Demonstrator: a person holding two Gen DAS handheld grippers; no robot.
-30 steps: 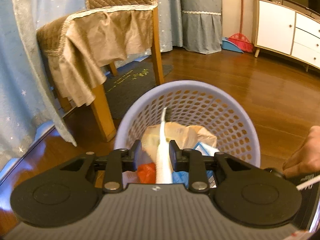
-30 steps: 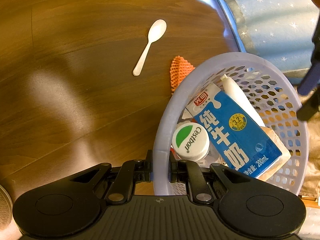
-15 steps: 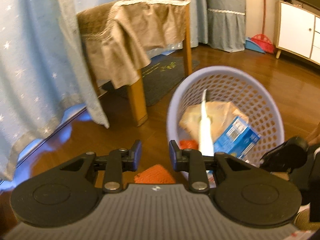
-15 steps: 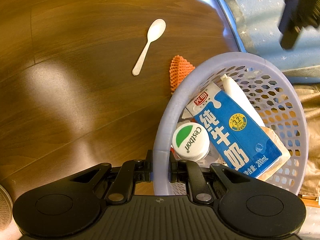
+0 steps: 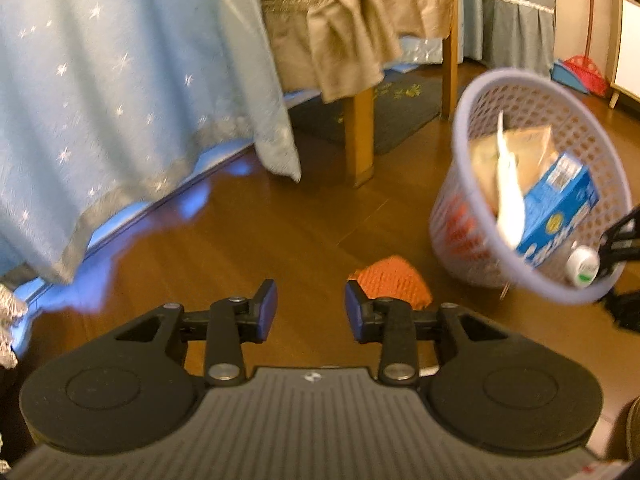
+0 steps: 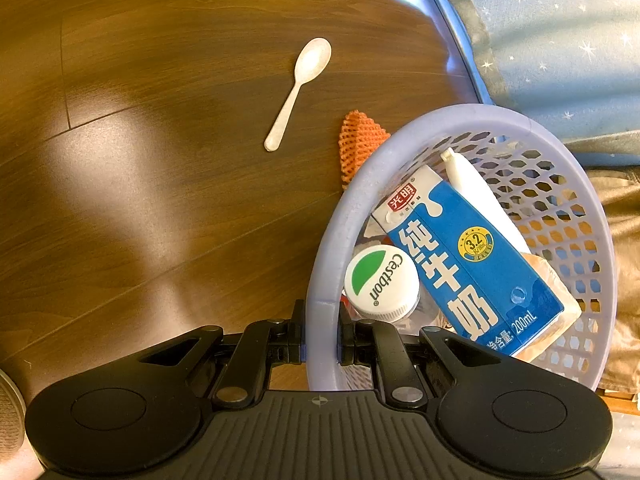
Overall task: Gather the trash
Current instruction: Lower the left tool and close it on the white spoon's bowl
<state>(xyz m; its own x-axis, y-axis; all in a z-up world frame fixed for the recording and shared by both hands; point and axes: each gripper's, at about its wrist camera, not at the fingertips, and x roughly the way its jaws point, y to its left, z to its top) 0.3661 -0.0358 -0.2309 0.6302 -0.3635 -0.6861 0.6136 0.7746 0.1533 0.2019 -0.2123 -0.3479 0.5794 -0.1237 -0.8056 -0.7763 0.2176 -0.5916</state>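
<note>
Left gripper off basket, jaws just opened wider, empty, tube dropped inside

left gripper: black linkage arms, blue pads, 2 silver pivot screws
right gripper: black arms, 2 round black side discs
housing: grey ribbed plate, small crosshair mark

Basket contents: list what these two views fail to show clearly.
- Basket bottom: right wrist view, covered by the milk carton and bottle cap.
- Orange net on the floor: its near part is hidden behind the basket rim; the left wrist view shows it blurred, partly behind a gripper finger.
- Brown paper: left wrist view, blurred; what it is stays unclear.
- Left gripper: empty, jaws just opening.
</note>
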